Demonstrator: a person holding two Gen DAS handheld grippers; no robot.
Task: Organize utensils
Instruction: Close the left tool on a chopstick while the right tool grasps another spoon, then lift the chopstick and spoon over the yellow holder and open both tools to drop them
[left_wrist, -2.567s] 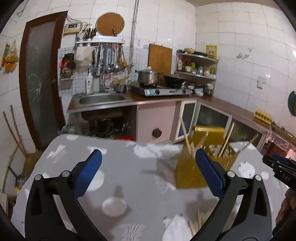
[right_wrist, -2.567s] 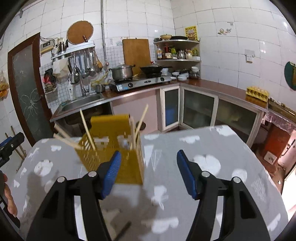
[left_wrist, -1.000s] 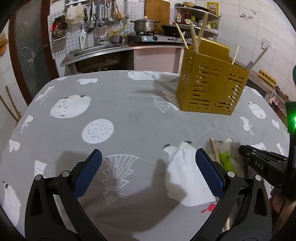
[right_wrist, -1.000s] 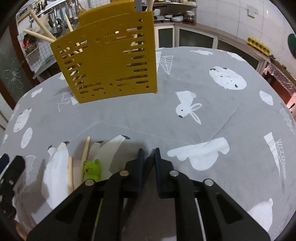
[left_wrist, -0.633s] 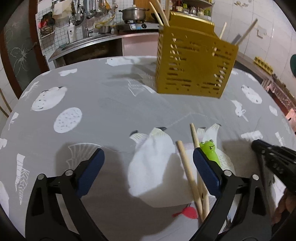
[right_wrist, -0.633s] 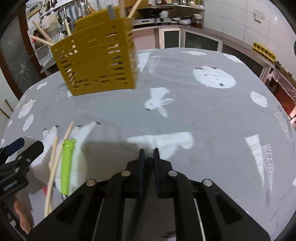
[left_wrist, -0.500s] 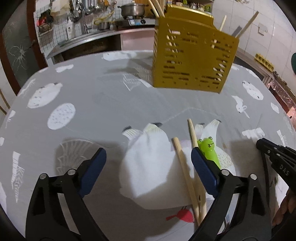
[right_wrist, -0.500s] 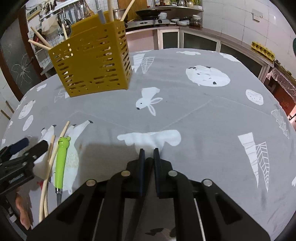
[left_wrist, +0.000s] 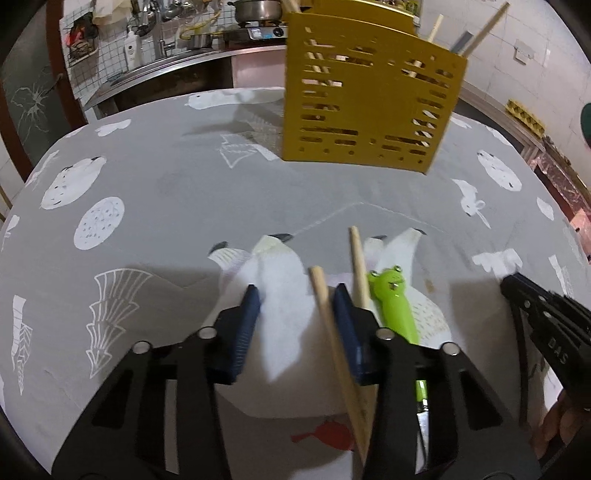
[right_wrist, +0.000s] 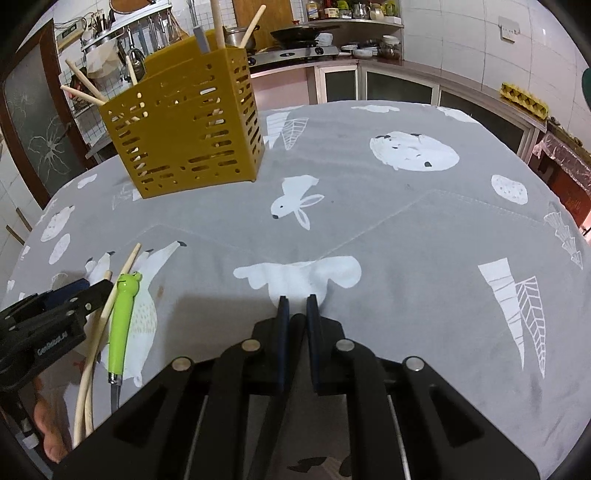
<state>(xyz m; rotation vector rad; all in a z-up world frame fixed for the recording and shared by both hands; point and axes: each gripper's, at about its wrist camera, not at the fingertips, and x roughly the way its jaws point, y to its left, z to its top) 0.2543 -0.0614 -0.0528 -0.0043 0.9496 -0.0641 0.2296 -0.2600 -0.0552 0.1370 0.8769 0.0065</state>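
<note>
Partly done: several chopsticks already upright in the yellow slotted holder (left_wrist: 369, 110) at the table's far side. Still loose on the tablecloth (left_wrist: 166, 192): two chopsticks (left_wrist: 325, 302) and a frog-handled utensil (left_wrist: 393, 299). Left gripper (left_wrist: 295, 299) half-closed around one chopstick, not yet clamped. Right gripper (right_wrist: 295, 306) nearly together, empty.

knife (left_wrist: 393, 308) blade: under left gripper (left_wrist: 297, 299) | chopstick (left_wrist: 334, 343) grip: perhaps loose

We hold our left tongs (left_wrist: 295, 295) low over the counter, jaws partly apart; our right tongs (right_wrist: 294, 301), jaws nearly together, hover near the front edge.
</note>
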